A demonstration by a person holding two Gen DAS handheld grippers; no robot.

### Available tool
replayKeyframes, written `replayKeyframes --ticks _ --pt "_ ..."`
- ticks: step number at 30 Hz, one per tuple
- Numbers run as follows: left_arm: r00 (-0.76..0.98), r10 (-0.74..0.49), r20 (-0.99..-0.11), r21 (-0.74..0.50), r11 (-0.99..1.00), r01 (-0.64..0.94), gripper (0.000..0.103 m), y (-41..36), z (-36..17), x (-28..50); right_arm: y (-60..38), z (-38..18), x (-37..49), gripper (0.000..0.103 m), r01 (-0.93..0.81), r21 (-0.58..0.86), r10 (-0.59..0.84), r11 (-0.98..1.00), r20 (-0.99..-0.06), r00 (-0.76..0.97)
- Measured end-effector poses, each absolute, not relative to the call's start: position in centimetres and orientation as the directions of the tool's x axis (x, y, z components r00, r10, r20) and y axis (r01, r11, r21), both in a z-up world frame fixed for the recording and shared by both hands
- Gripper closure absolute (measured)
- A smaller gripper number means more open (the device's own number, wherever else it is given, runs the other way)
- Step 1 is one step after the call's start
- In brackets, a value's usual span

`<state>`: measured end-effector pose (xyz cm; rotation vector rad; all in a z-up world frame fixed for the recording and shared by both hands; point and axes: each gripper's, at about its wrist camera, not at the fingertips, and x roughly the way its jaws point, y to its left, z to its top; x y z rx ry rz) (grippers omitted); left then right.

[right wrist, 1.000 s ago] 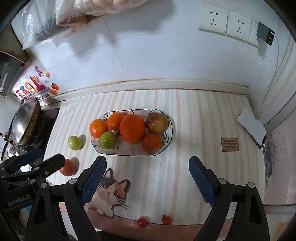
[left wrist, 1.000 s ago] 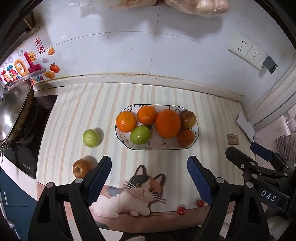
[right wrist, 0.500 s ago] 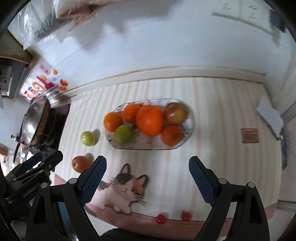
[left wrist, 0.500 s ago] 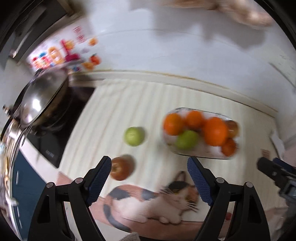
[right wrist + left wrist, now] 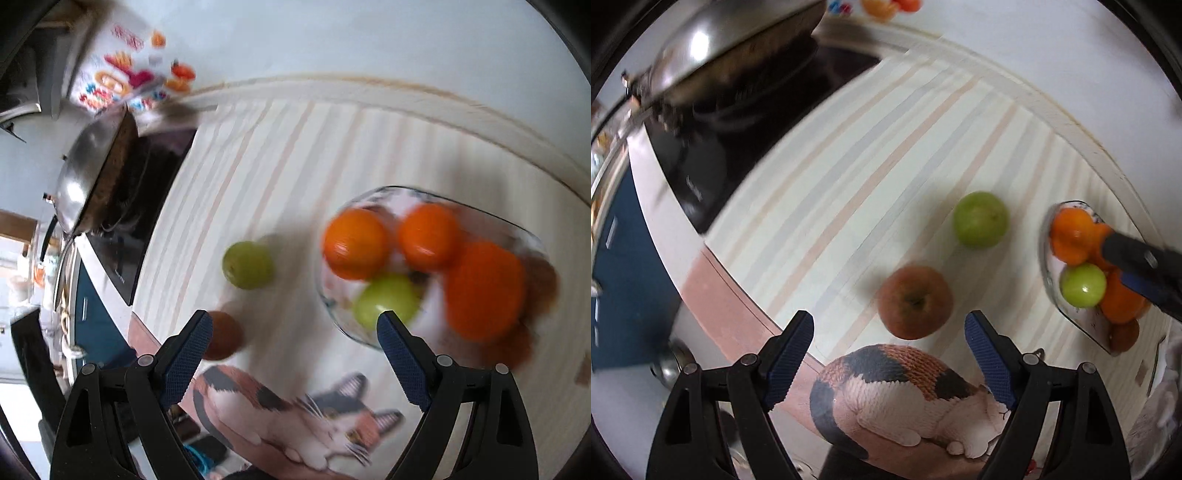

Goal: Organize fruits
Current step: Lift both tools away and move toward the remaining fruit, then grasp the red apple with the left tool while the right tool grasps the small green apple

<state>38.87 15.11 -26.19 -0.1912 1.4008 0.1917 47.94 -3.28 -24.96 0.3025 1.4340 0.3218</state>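
Red apple point(image 5: 915, 302) now sits just ahead of the wide-open, empty left gripper point(image 5: 889, 353), much closer than before. Right gripper point(image 5: 294, 357) also wide, empty, nearer the bowl point(image 5: 532, 236). Apple is reddish-brown, stem dimple up, on the striped mat point(image 5: 849, 177).

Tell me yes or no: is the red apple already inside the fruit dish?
No, the red apple lies on the striped mat, outside the fruit dish.

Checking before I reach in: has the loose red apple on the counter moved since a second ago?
No. The red apple lies just beyond the printed cat, near the green apple, as before; only the camera moved.
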Motion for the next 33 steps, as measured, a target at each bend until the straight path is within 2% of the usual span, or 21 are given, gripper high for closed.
replayKeyframes --ticks 12,14,15,16,20,25,26,28,33 --pt "0.079 -0.072 -0.994 -0.092 0.95 -0.299 0.019 16.5 -30.3 40.4 5.3 -33.5 53.4 0.014 -0.121 0.367 0.364 0.923 -0.93 -0.043" --pt "0.075 -0.078 -0.994 -0.096 0.952 -0.289 0.019 16.2 -30.5 40.7 6.4 -33.4 53.7 0.02 -0.163 0.359 0.36 0.919 -0.933 -0.023" --pt "0.071 -0.083 -0.994 -0.1 0.954 -0.283 0.019 16.0 -30.6 40.9 6.8 -33.7 53.8 0.035 -0.17 0.379 0.377 0.91 -0.925 -0.041" --pt "0.07 -0.087 -0.994 -0.103 0.954 -0.28 0.019 16.0 -30.7 41.1 7.1 -33.9 53.9 0.042 -0.172 0.368 0.364 0.914 -0.93 -0.055" --pt "0.061 -0.094 -0.994 -0.107 0.962 -0.253 0.02 15.3 -31.2 41.7 8.1 -33.9 53.8 0.045 -0.234 0.319 0.32 0.918 -0.947 -0.034" --pt "0.036 -0.1 -0.994 -0.105 0.977 -0.186 0.02 13.9 -32.5 42.4 7.6 -33.6 53.3 0.045 -0.226 0.302 0.307 0.926 -0.952 -0.012" --pt "0.032 -0.099 -0.995 -0.103 0.979 -0.176 0.02 13.7 -32.8 42.5 7.2 -33.5 53.4 0.045 -0.22 0.303 0.309 0.927 -0.951 -0.008" --pt "0.039 -0.091 -0.995 -0.096 0.981 -0.167 0.041 13.6 -33.1 42.6 6.5 -33.2 53.3 0.045 -0.206 0.313 0.319 0.927 -0.948 -0.005" --pt "0.074 -0.097 -0.993 -0.108 0.978 -0.177 0.042 14.1 -33.1 42.7 5.5 -31.5 53.0 0.045 -0.197 0.329 0.34 0.923 -0.94 0.023"
